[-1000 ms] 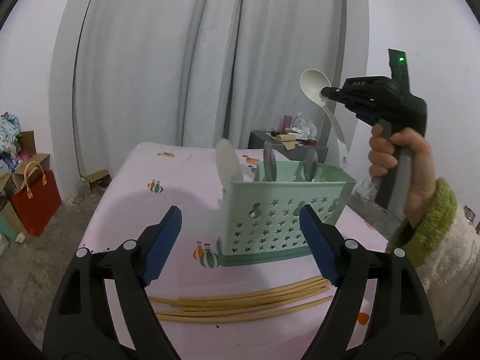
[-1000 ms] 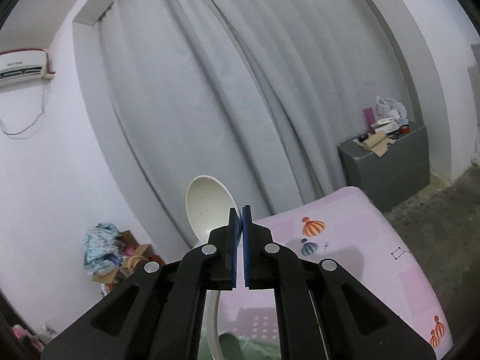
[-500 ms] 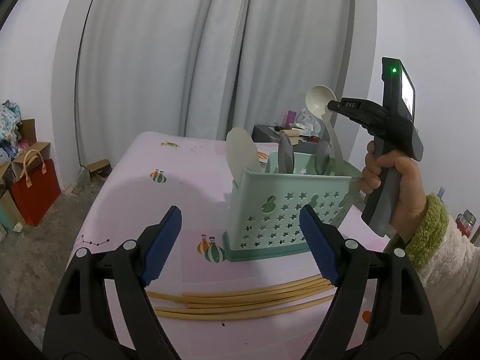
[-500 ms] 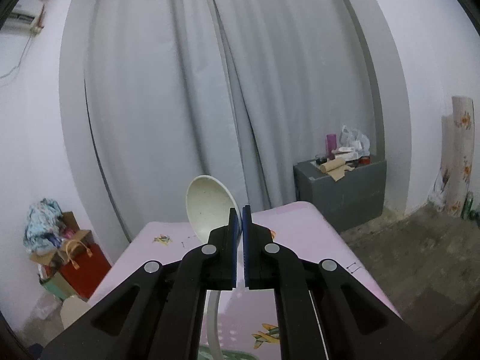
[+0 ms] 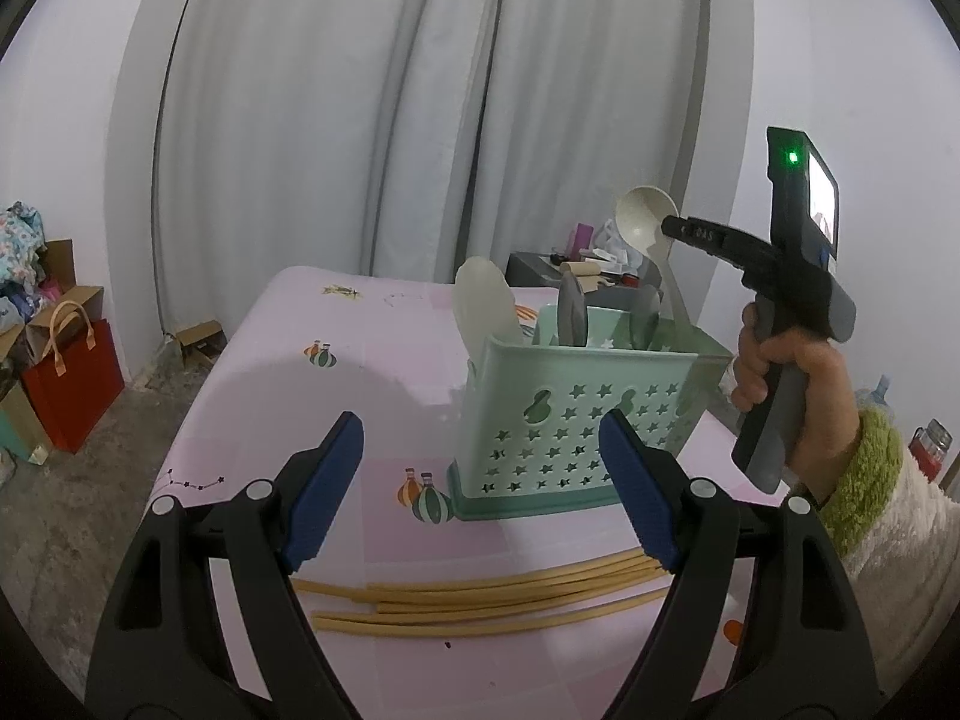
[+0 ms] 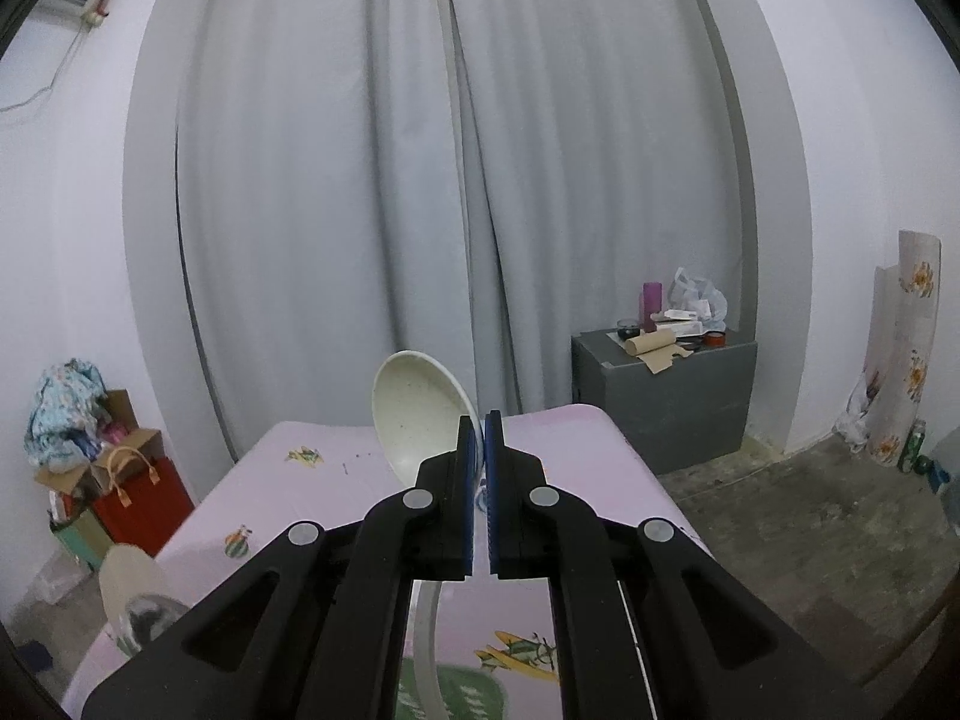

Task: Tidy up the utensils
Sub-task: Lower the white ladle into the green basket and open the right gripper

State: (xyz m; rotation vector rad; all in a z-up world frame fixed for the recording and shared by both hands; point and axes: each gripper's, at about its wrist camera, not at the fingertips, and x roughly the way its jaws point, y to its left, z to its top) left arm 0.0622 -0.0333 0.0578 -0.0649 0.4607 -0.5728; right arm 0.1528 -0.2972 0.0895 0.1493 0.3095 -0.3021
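Holding a cream spoon (image 5: 645,222) clamped above the green basket (image 5: 576,414), the right tool (image 6: 478,432) nears drop-off; spoons already stand inside, chopsticks (image 5: 480,594) lie before the basket, left tool (image 5: 480,486) gapes empty.

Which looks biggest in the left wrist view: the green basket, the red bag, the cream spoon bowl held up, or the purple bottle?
As they look in that view:
1. green basket
2. red bag
3. cream spoon bowl
4. purple bottle

The basket is nearest the camera and the bottle farthest, so true sizes may differ.
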